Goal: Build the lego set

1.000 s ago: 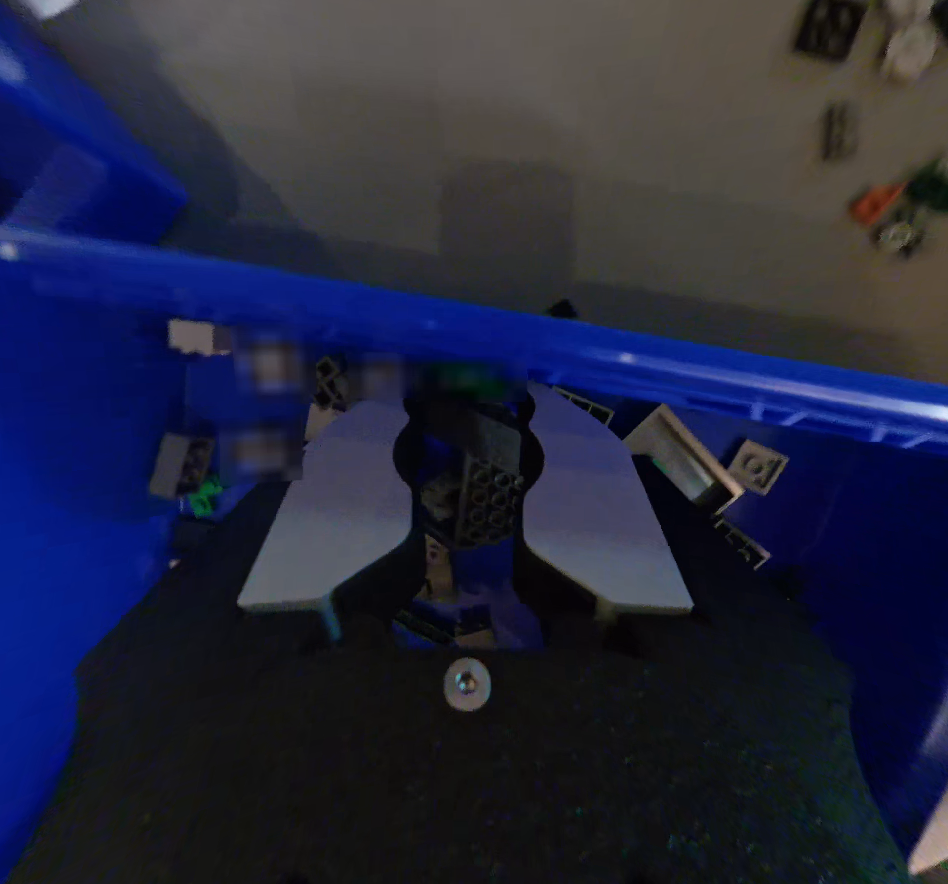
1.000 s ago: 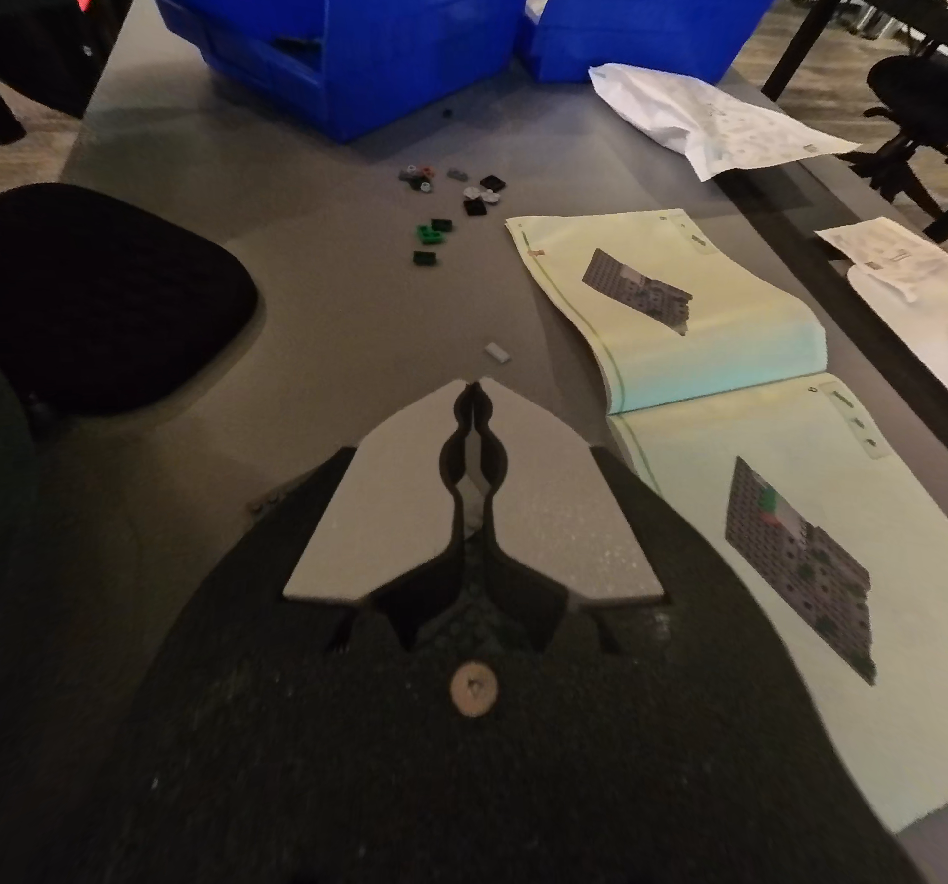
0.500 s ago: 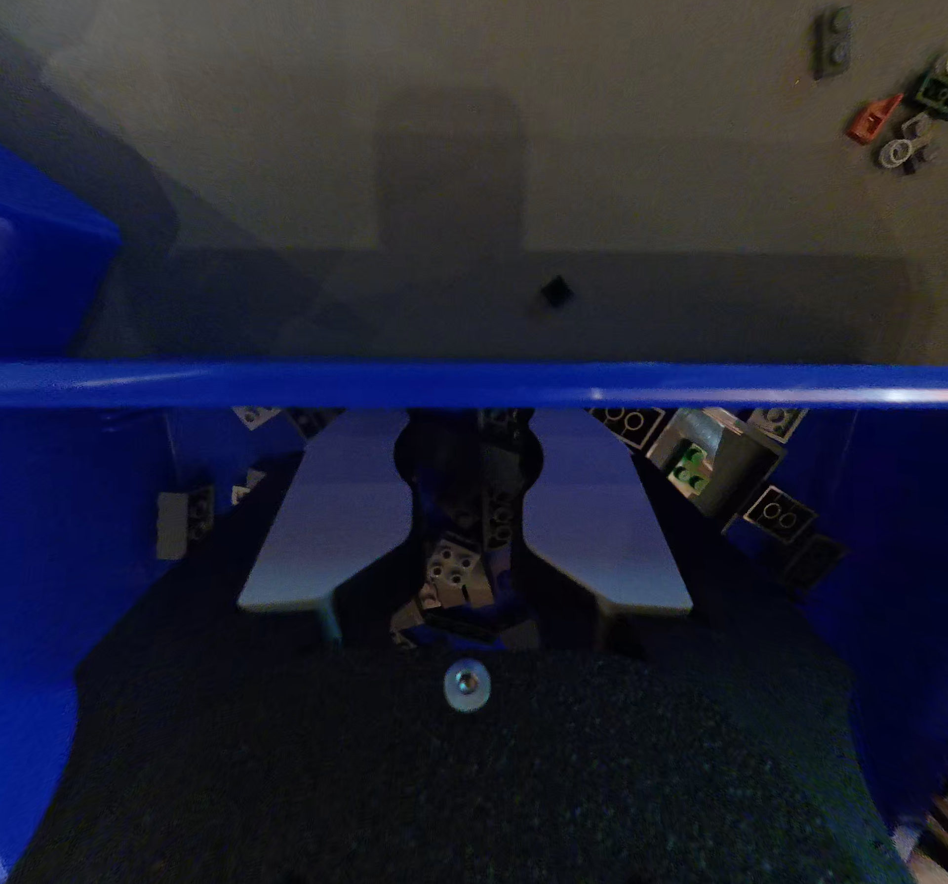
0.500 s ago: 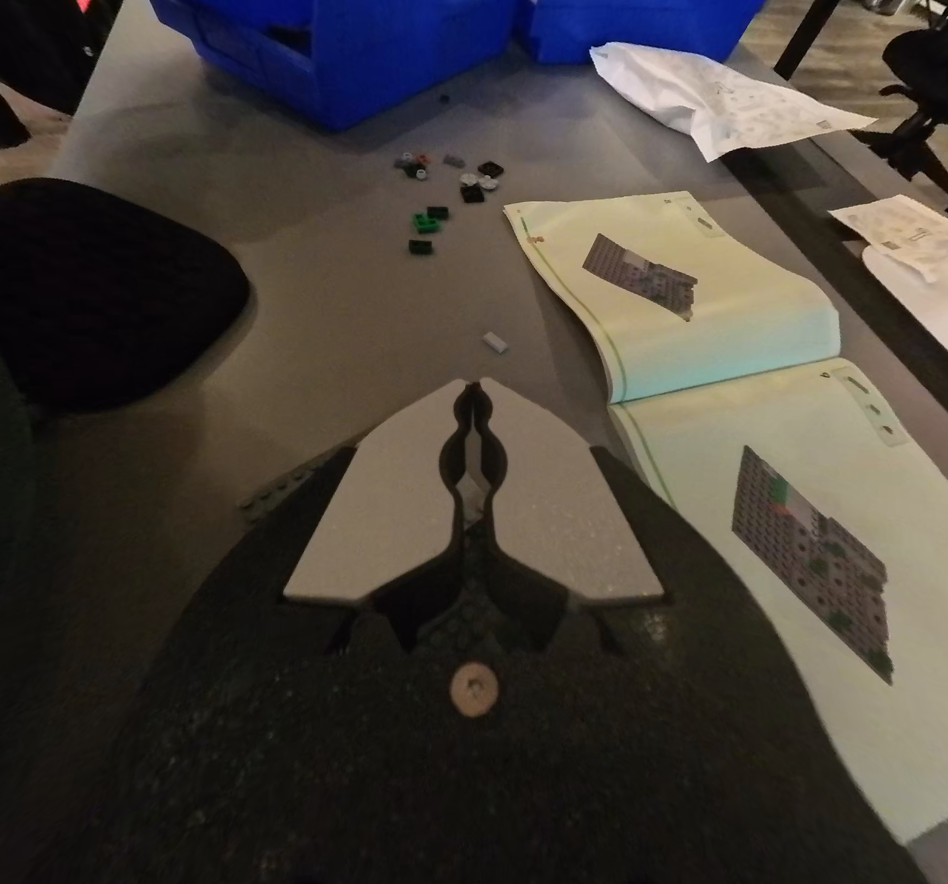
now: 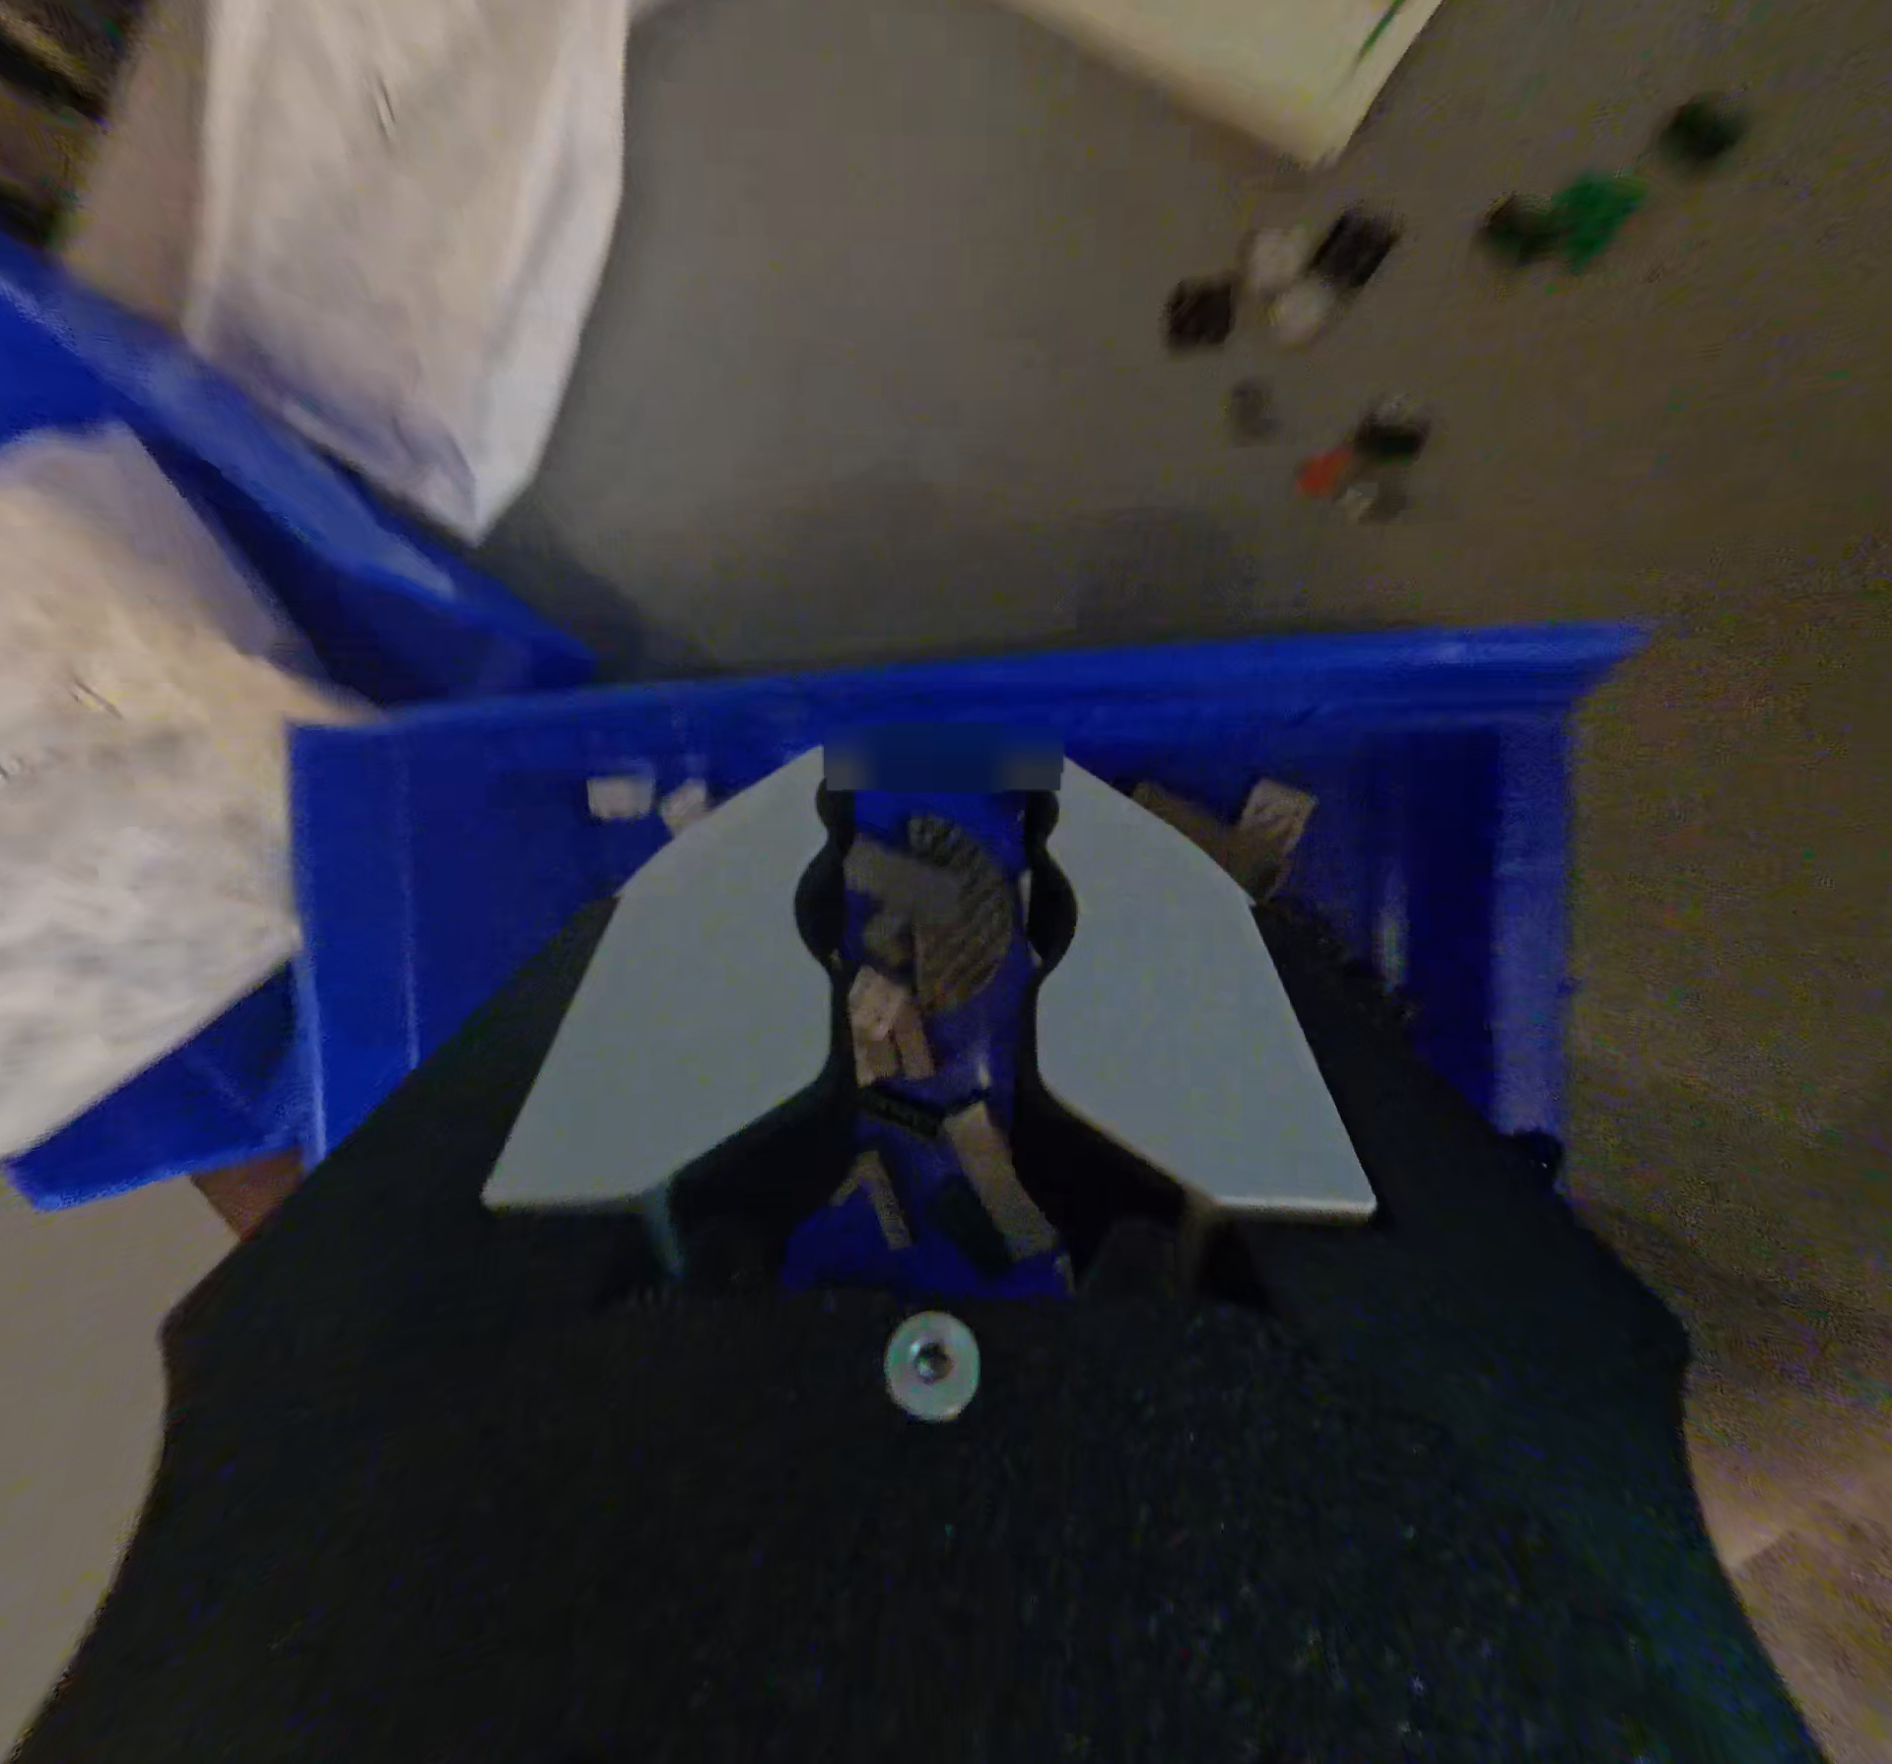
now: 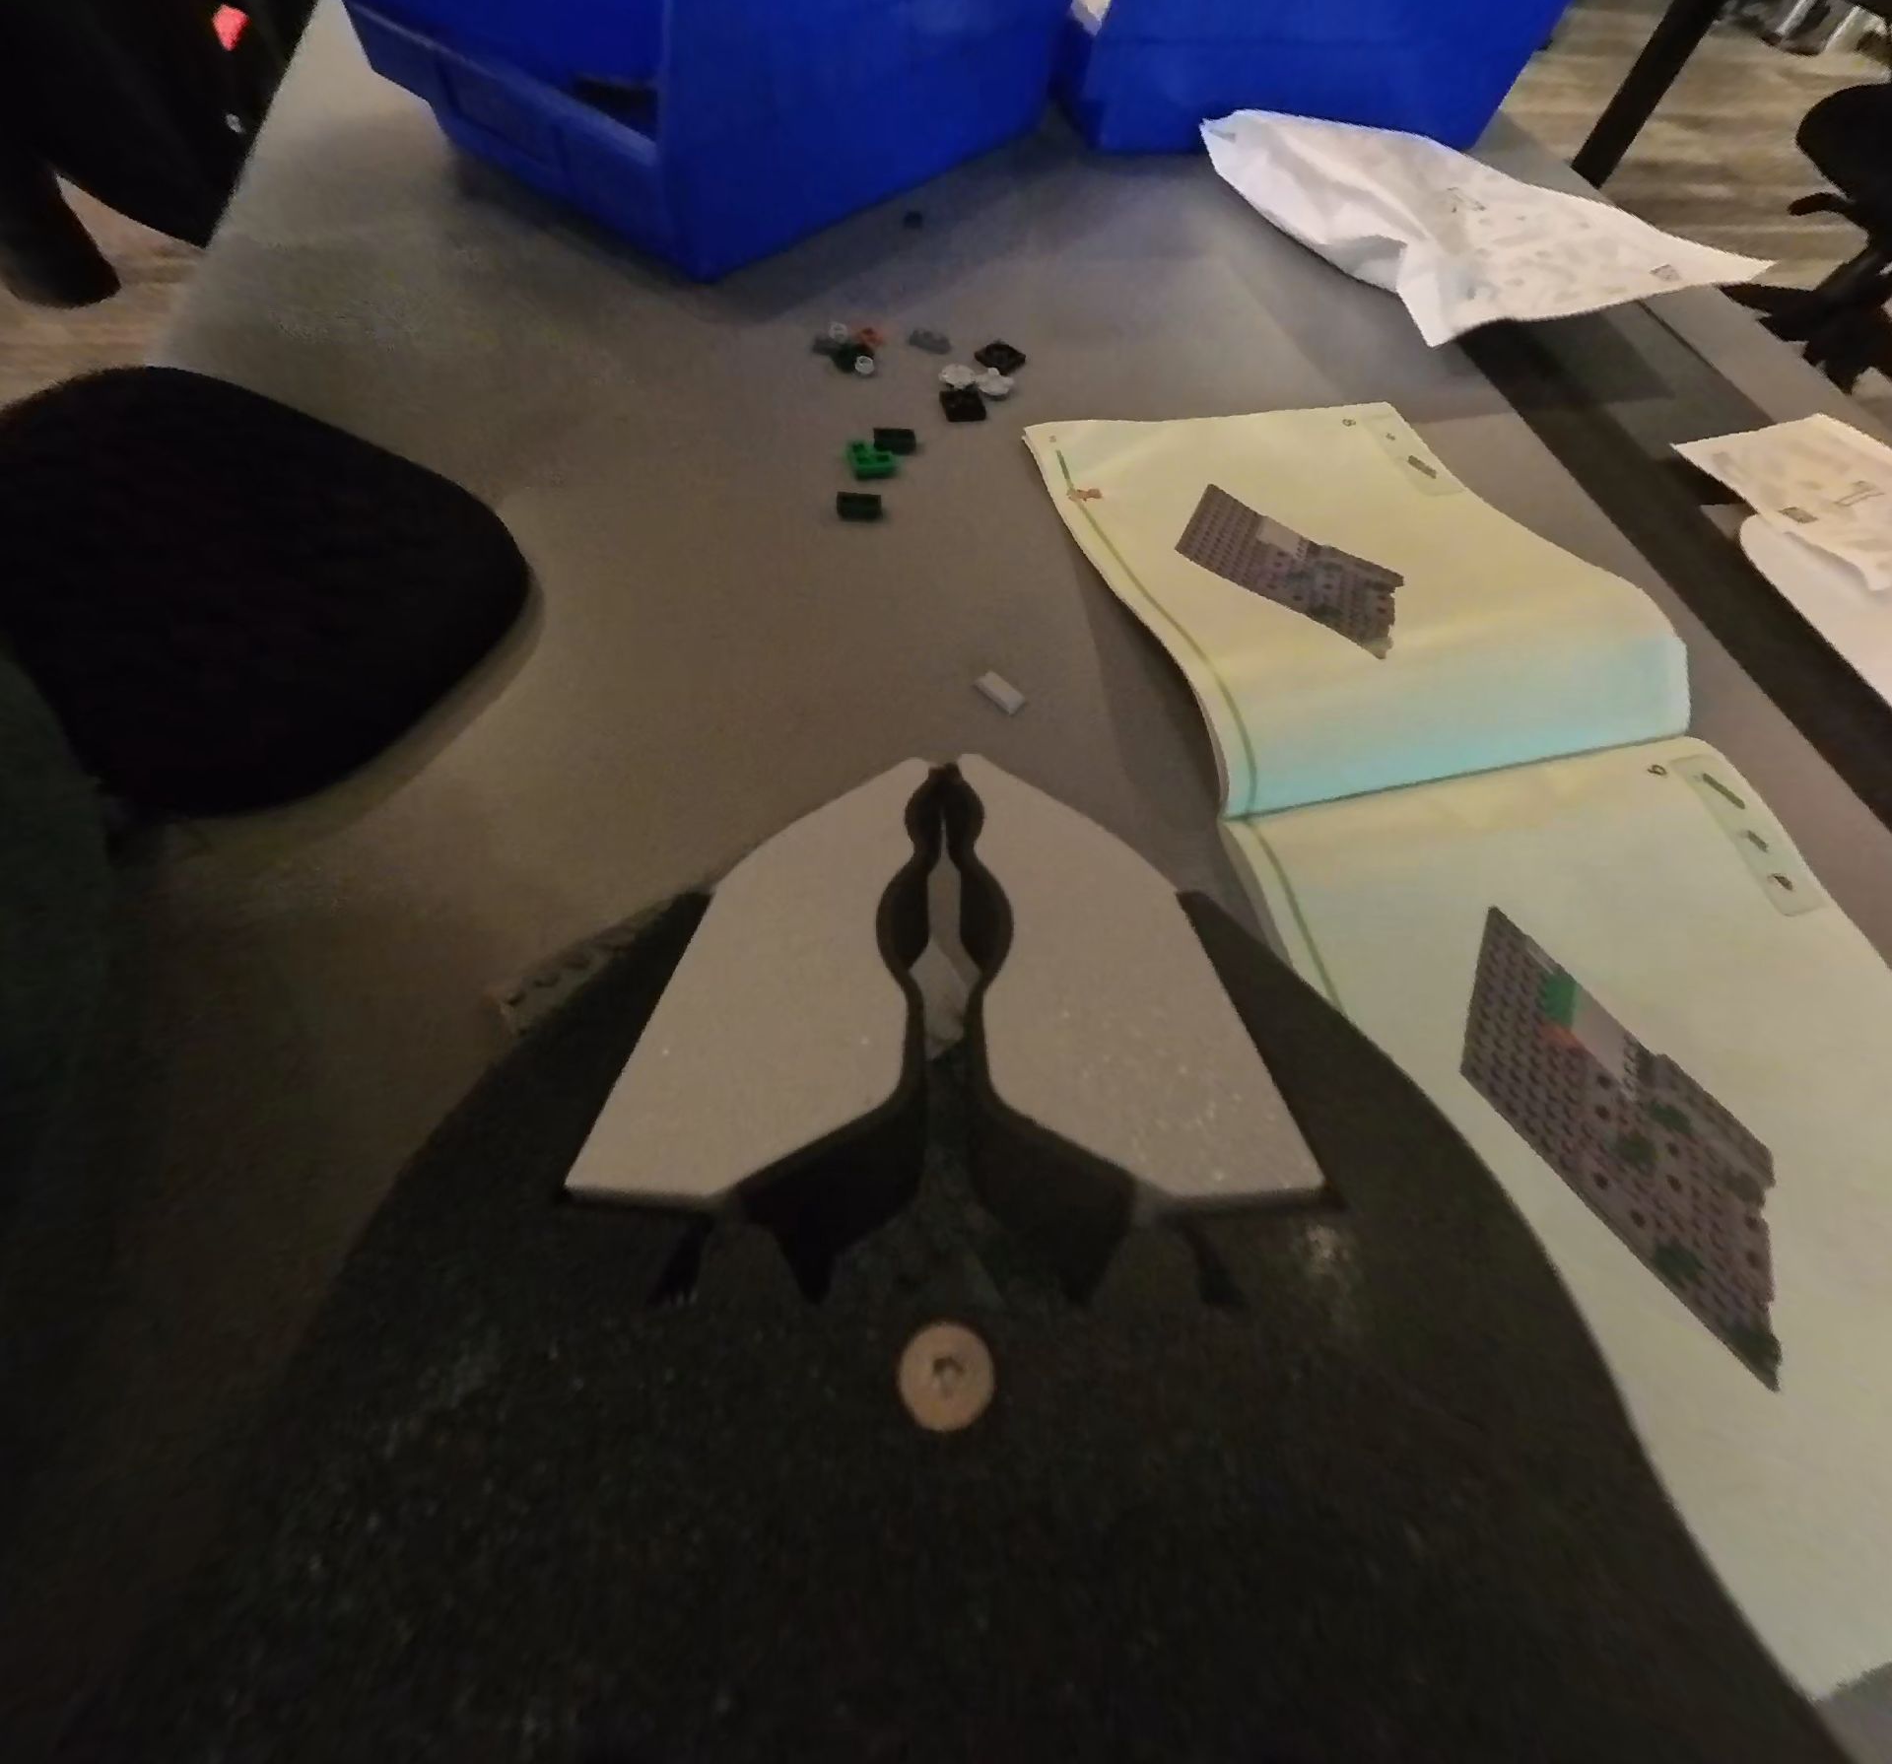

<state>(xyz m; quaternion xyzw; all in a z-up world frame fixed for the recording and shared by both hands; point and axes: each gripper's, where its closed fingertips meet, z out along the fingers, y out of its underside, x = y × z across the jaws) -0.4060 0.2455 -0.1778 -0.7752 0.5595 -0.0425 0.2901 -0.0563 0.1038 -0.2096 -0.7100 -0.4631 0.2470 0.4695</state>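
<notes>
My left gripper (image 5: 942, 788) is open and points into a blue bin (image 5: 1126, 691). Grey lego pieces (image 5: 927, 906) lie in the bin and show between its fingers; this view is blurred. My right gripper (image 6: 944, 773) is shut, tips touching, low over the grey table. A grey studded baseplate (image 6: 573, 983) peeks out beneath it on the left. A pale shape shows through the gap behind the tips; I cannot tell what it is. A small light grey tile (image 6: 1000, 693) lies just ahead. Several loose small pieces (image 6: 901, 404) lie farther off and also show in the left wrist view (image 5: 1331, 333).
An open instruction booklet (image 6: 1382, 640) lies right of my right gripper. Two blue bins (image 6: 819, 77) (image 6: 1310, 5) stand at the table's far end, a white paper bag (image 6: 1433, 220) beside them. A black chair seat (image 6: 225, 589) sits at the left edge. One gripper's finger ends stand about 40 cm off the other's. The small light grey tile (image 6: 1000, 693) is closer to my right gripper, around 11 cm from its tips; the left tips are 30 cm off.
The left wrist view has pulled back and swung fast: more of the bin, the white bag and the booklet now show. My right gripper stays shut and has barely moved.
</notes>
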